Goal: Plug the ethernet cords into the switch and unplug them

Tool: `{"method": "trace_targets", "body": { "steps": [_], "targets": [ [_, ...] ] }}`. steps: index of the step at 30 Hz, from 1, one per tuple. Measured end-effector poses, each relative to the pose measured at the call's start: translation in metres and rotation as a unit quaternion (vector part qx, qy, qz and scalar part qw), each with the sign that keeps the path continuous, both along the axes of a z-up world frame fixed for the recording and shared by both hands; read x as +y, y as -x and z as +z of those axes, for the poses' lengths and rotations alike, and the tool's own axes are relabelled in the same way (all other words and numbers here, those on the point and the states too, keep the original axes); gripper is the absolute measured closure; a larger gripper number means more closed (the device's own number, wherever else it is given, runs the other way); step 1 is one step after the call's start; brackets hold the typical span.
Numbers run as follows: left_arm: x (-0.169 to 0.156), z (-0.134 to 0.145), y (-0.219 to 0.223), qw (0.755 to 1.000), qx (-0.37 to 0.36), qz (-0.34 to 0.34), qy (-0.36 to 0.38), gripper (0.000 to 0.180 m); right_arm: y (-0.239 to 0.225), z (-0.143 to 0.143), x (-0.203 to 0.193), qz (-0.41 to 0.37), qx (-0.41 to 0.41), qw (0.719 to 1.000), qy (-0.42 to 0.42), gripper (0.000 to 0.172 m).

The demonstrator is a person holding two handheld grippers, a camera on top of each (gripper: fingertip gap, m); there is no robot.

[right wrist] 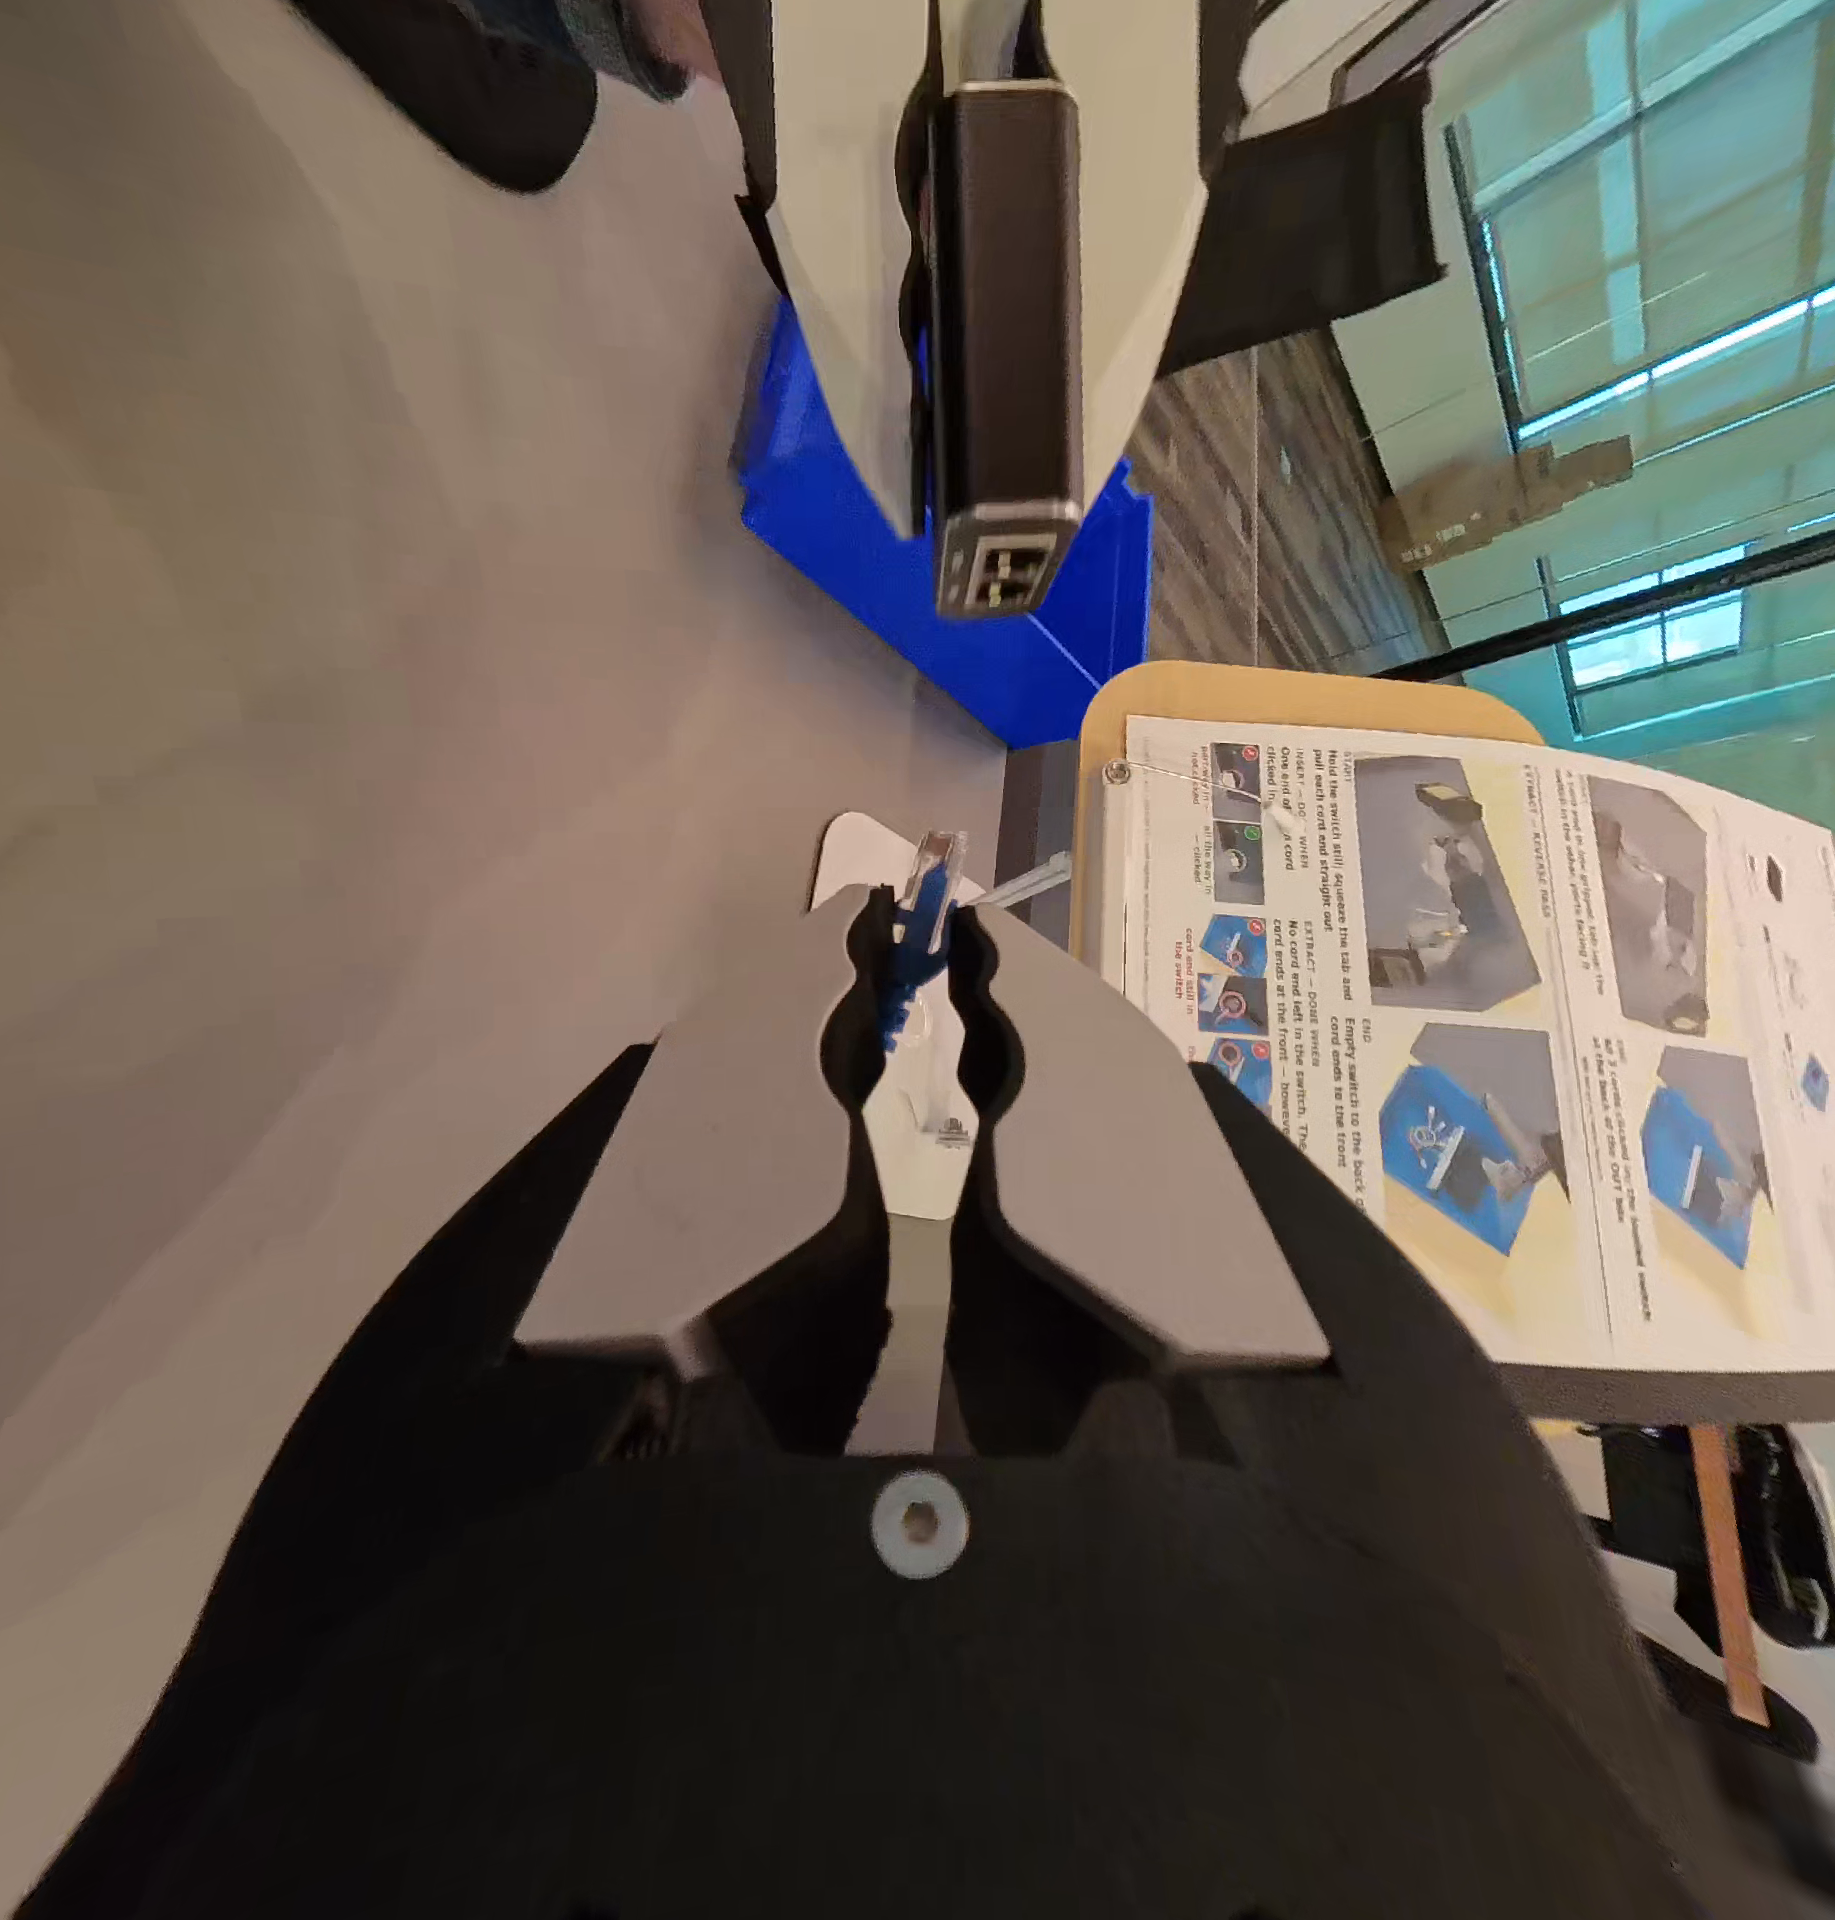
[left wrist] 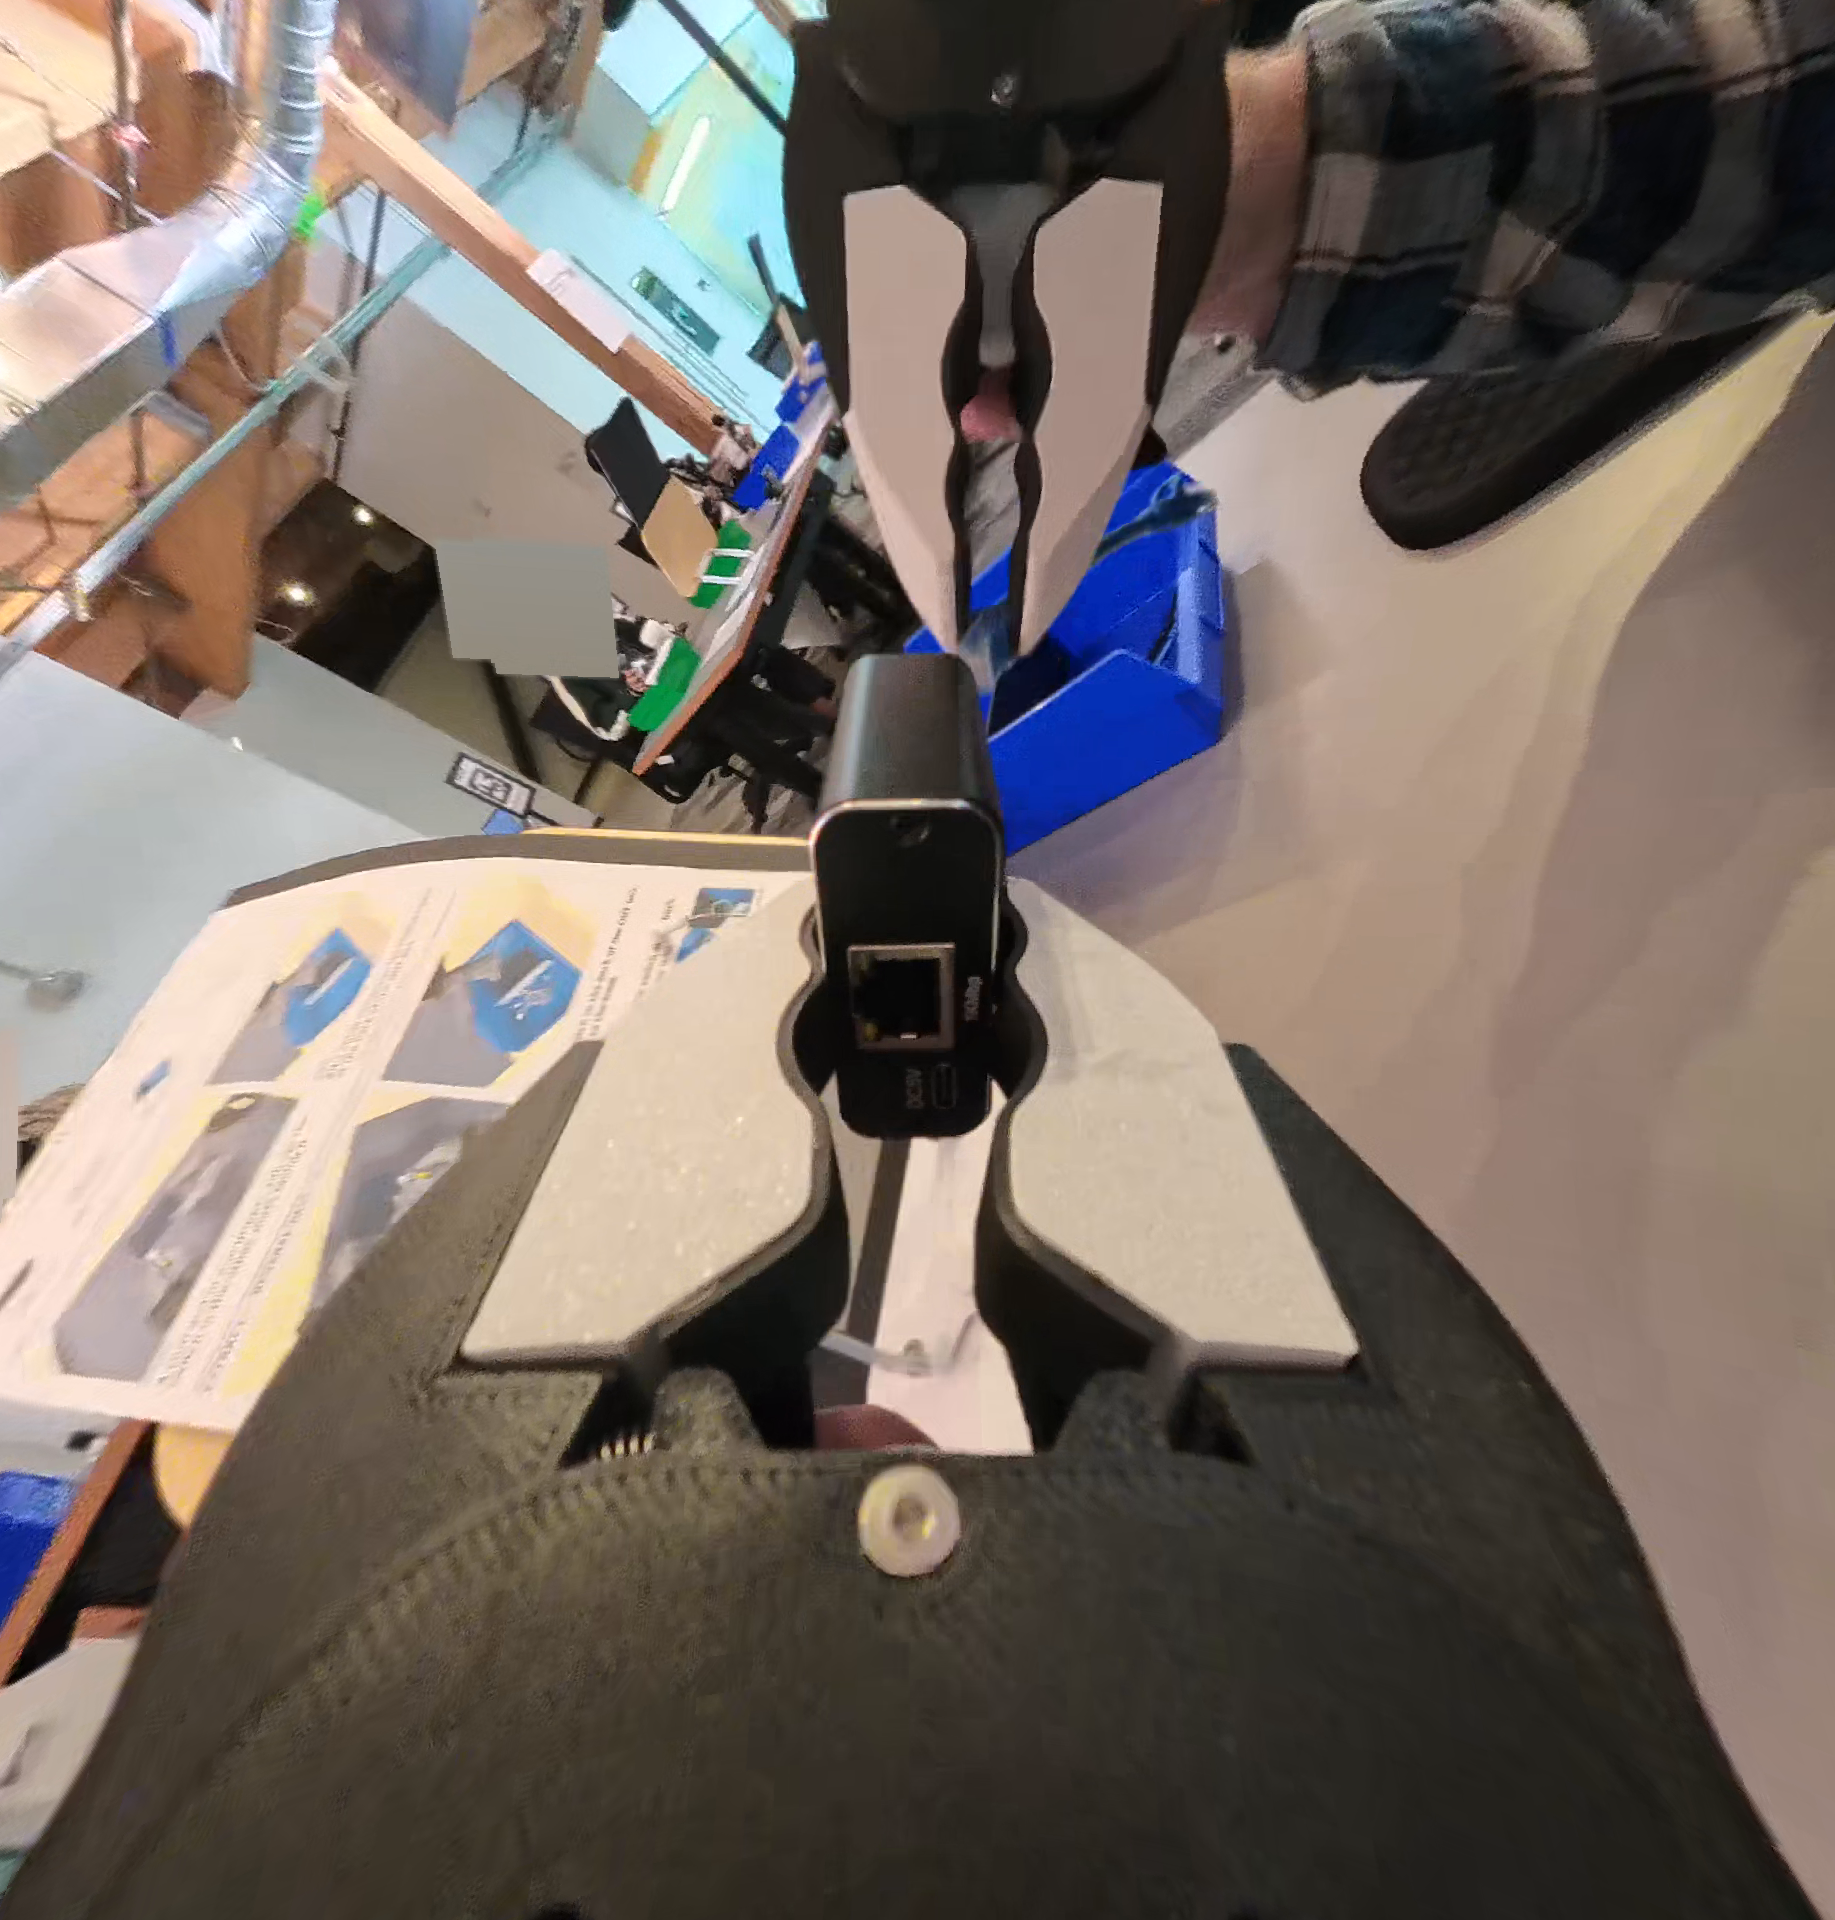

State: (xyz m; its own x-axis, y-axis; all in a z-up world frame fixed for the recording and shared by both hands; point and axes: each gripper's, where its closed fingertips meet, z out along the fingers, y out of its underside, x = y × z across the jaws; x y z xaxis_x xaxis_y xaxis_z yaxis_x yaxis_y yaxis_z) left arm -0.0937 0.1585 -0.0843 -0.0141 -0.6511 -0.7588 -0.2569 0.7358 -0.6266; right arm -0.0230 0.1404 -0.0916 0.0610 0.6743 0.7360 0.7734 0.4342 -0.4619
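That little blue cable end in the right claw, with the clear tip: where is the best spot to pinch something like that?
On the blue ribbed boot just behind the clear plug, squeezing from both sides, as the right gripper does. That leaves the clear tip sticking out free to enter a port on the black switch that the left gripper holds, end-on.

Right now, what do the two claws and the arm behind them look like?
Both claws, left and right, are textured black plastic with flat pale grey finger plates, wavy black inner edges and a silver screw at the base. A blue, grey and black plaid sleeve shows behind the right one.
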Motion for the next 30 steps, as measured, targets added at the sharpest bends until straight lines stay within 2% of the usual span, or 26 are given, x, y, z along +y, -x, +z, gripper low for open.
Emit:
{"method": "trace_targets", "body": {
  "steps": [4,8,12,18,26,27,28,29,30],
  "targets": [
    [-0.003,-0.005,-0.001,1.0,0.014,-0.002,-0.001,0.155,-0.028,0.006,0.005,-0.033,-0.006,0.999,-0.007,0.161],
    [-0.003,-0.015,0.005,1.0,0.011,-0.001,0.016,0.155,-0.102,0.006,0.023,-0.106,0.013,0.994,0.018,0.16],
    [-0.003,-0.026,0.003,1.0,0.023,-0.002,0.02,0.155,-0.172,-0.009,0.042,-0.168,0.014,0.985,0.04,0.16],
    [-0.004,-0.033,0.0,0.999,0.033,0.001,0.023,0.155,-0.243,-0.06,0.077,-0.231,-0.002,0.969,0.084,0.16],
    [-0.005,-0.039,-0.003,0.999,0.041,-0.001,0.026,0.155,-0.288,-0.148,0.101,-0.263,-0.059,0.95,0.159,0.159],
    [-0.005,-0.039,-0.004,0.999,0.04,-0.002,0.027,0.155,-0.296,-0.157,0.105,-0.278,-0.068,0.944,0.166,0.155],
    [-0.005,-0.039,-0.004,0.999,0.039,-0.003,0.027,0.155,-0.303,-0.163,0.109,-0.292,-0.073,0.939,0.167,0.134],
    [-0.005,-0.039,-0.005,0.999,0.038,-0.004,0.026,0.155,-0.305,-0.164,0.11,-0.296,-0.067,0.938,0.169,0.127],
    [-0.005,-0.039,-0.005,0.999,0.039,-0.004,0.026,0.155,-0.305,-0.161,0.109,-0.296,-0.057,0.939,0.168,0.127]
  ]
}}
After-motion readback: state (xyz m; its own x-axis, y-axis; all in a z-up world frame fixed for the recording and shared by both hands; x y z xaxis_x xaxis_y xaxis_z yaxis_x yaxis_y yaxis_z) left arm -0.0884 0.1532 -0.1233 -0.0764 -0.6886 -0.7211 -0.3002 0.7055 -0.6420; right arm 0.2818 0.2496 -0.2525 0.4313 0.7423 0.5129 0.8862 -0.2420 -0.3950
